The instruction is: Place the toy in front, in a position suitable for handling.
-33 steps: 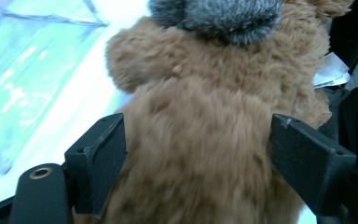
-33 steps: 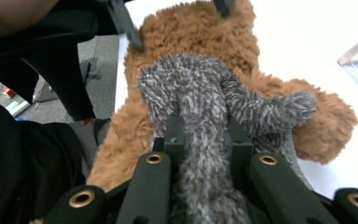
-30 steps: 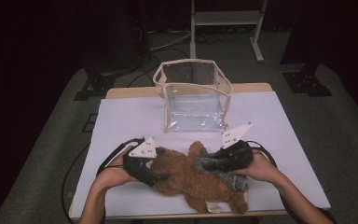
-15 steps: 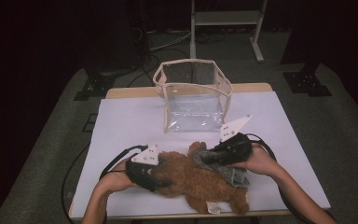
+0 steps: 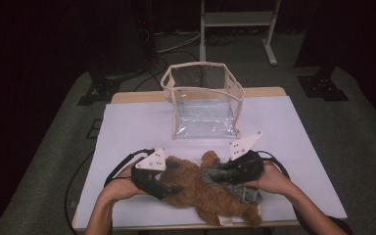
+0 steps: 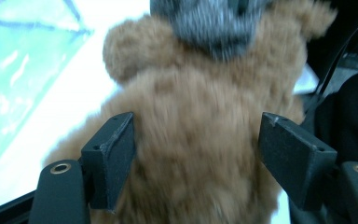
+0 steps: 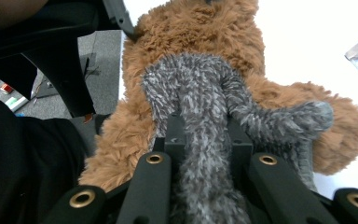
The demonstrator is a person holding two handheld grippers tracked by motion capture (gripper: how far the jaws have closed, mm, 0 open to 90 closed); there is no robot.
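Observation:
A brown teddy bear (image 5: 200, 196) lies on the white table (image 5: 298, 137) near its front edge, with a grey knitted cloth (image 5: 247, 195) over it. My left gripper (image 5: 176, 177) comes at the bear from the left. In the left gripper view its jaws (image 6: 193, 154) straddle the bear's furry body (image 6: 191, 107), and fur touches both pads. They have just been opening a little with the bear still between them. My right gripper (image 5: 218, 177) reaches in from the right. Its jaws (image 7: 205, 135) are shut on a fold of the grey cloth (image 7: 191, 88) on the bear (image 7: 205, 28).
A clear plastic bag (image 5: 203, 105) with beige trim stands open-topped at the middle back of the table, a short way beyond the bear. Cables trail from both grippers. A pale metal stand (image 5: 237, 19) rises behind the table. The floor around it is dark.
My left gripper has shifted slightly down and in against the bear's body. My right gripper rose a little and came back. The bear and bag have stayed put.

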